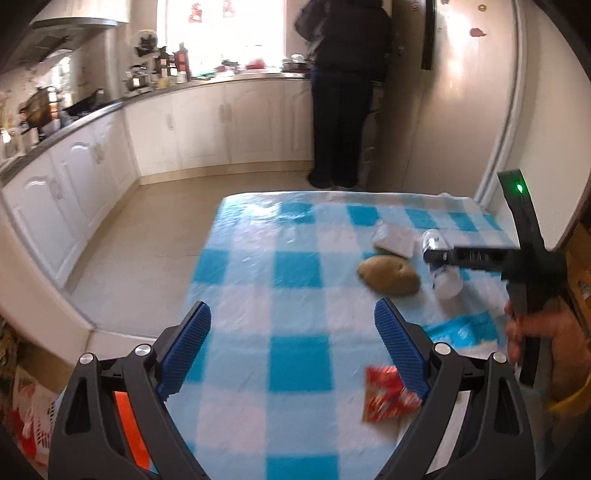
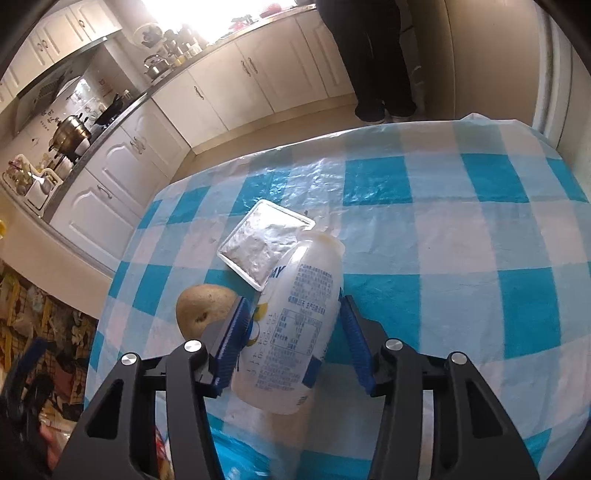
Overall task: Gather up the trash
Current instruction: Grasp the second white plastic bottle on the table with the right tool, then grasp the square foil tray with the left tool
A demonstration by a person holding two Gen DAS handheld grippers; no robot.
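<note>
On the checked table [image 2: 461,229], the right gripper [image 2: 291,332] clamps a lying bottle [image 2: 295,317]; the left gripper [image 1: 291,343] hangs open. The smooth bottle could slip out, knocking the potato [image 2: 201,306].

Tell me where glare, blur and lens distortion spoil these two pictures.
Left wrist view: the window is blown out white, the red wrapper is smeared by motion blur, and the counter bows from the fisheye. Right wrist view: the window glares white, sheen lies on the tablecloth, and the bottle stays sharp.
</note>
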